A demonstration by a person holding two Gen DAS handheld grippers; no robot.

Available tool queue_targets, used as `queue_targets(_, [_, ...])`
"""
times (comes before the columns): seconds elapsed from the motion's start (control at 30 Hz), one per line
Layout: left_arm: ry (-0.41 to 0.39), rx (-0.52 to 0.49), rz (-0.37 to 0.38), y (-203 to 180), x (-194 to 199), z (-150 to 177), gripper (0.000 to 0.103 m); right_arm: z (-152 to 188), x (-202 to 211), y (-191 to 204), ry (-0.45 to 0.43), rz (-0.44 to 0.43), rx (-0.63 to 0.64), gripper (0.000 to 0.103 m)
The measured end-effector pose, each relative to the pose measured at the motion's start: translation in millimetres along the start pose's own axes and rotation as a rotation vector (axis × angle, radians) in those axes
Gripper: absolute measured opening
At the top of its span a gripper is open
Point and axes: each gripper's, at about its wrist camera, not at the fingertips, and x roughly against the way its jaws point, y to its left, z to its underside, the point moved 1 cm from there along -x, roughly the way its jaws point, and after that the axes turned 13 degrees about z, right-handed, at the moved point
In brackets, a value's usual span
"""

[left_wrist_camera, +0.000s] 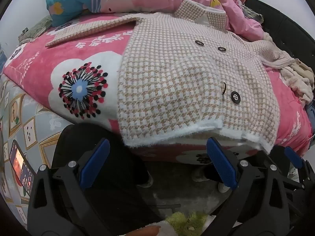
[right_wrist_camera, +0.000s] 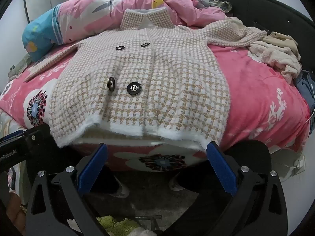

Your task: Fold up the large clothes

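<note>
A beige-and-white houndstooth jacket (left_wrist_camera: 177, 90) with black buttons lies flat, front up, on a pink flowered blanket (left_wrist_camera: 78, 45). Its white fuzzy hem hangs at the bed's near edge and its collar points away. One sleeve stretches out to the left; the other sleeve (right_wrist_camera: 236, 35) lies bunched at the right. It also shows in the right wrist view (right_wrist_camera: 141, 86). My left gripper (left_wrist_camera: 157, 165) is open and empty, just below the hem. My right gripper (right_wrist_camera: 157, 165) is open and empty, below the hem's right part. The right gripper also shows at the edge of the left view (left_wrist_camera: 293, 157).
A pink quilt (right_wrist_camera: 149, 4) and a blue pillow (left_wrist_camera: 69, 0) are heaped at the bed's far side. Cream clothes (right_wrist_camera: 279, 55) pile at the right by a black headboard (right_wrist_camera: 275, 9). A lit phone (left_wrist_camera: 20, 165) lies at the left. The floor and someone's shoes (right_wrist_camera: 122, 190) are below.
</note>
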Motion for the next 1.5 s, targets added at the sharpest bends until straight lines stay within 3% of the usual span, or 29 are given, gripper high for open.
queue_targets(1.5, [-0.004, 0.002, 0.002, 9.3, 5.9, -4.0, 0.095, -2.6, 7.0, 1.5, -0.013, 0.001, 0.007, 0.098])
